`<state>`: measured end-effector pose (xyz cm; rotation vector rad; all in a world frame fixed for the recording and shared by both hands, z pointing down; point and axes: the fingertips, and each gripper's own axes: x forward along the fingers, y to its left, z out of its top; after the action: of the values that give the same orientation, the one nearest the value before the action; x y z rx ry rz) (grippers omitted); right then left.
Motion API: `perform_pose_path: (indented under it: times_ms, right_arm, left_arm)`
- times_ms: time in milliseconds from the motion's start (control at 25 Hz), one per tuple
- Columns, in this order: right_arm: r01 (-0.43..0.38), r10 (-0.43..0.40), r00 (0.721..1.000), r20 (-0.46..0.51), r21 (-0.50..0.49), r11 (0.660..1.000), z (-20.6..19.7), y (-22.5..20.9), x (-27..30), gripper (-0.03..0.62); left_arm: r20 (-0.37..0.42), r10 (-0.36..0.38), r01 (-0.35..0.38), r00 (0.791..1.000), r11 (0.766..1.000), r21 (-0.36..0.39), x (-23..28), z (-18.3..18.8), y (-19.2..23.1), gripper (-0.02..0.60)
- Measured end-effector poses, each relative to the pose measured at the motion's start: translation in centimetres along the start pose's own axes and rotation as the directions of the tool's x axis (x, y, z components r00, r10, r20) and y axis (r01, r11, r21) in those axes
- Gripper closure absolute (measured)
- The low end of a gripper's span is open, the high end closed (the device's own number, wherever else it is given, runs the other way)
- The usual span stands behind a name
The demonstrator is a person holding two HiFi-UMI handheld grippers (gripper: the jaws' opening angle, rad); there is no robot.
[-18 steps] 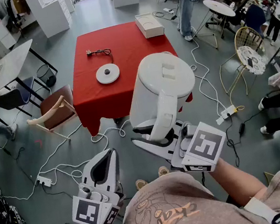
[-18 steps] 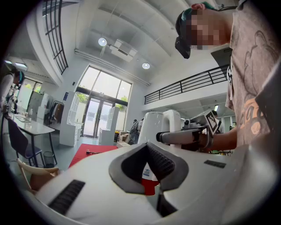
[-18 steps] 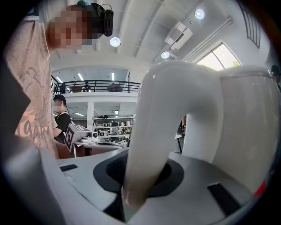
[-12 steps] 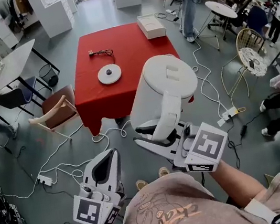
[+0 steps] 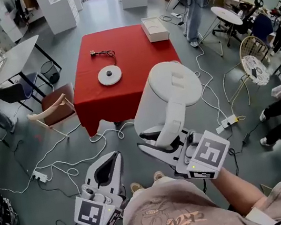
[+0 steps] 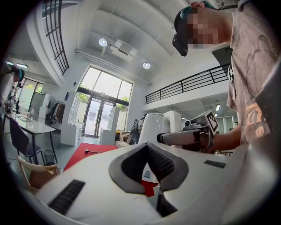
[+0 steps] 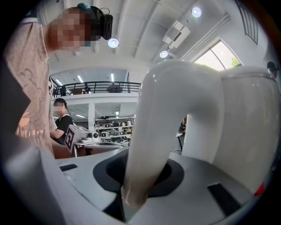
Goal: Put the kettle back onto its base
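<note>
One kettle is held upright by the right gripper, whose jaws are clamped on the lower end of its handle. It is carried over the floor, short of the red table and well apart from its base, which lies on the cloth near the table's ctr. The left gripper is held low at the person's side, jaws closed tip to tip w/ nothing between them.

Step in hand, as judged: carrying the kettle to the base. To be done well, the kettle is best kept upright, brought over the base from above and centred on the round disc. It is then lowered straight down until seated, and the grip is loosened only once the weight is taken by the base. A cord lies just beyond the base and should not be snagged. The body hangs forward of the grip, so swing is a likely risk if the approach is rushed.

Containers: the kettle's lid is shut, contents not visible. A white box sits at the table's far right corner, lid on, contents unknown. What a bin by the grey table holds can't be made out.
</note>
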<state>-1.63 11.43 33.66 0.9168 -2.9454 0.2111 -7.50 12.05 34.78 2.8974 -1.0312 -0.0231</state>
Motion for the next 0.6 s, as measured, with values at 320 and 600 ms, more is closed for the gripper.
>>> perform_pose_path:
  times_ms: [320,600]
  right_arm:
    - [-0.040,0.040,0.999,-0.011,-0.006,0.999,-0.6,-1.0,-3.3,0.496]
    - [-0.032,0.032,0.999,-0.017,0.000,0.999,-1.3,-2.7,-2.8,0.496]
  left_arm:
    - [-0.001,0.041,-0.041,0.999,0.999,0.001,1.9,-0.9,-2.6,0.584]
    - [-0.005,0.037,-0.037,0.999,0.999,0.001,3.4,-1.6,-1.5,0.584]
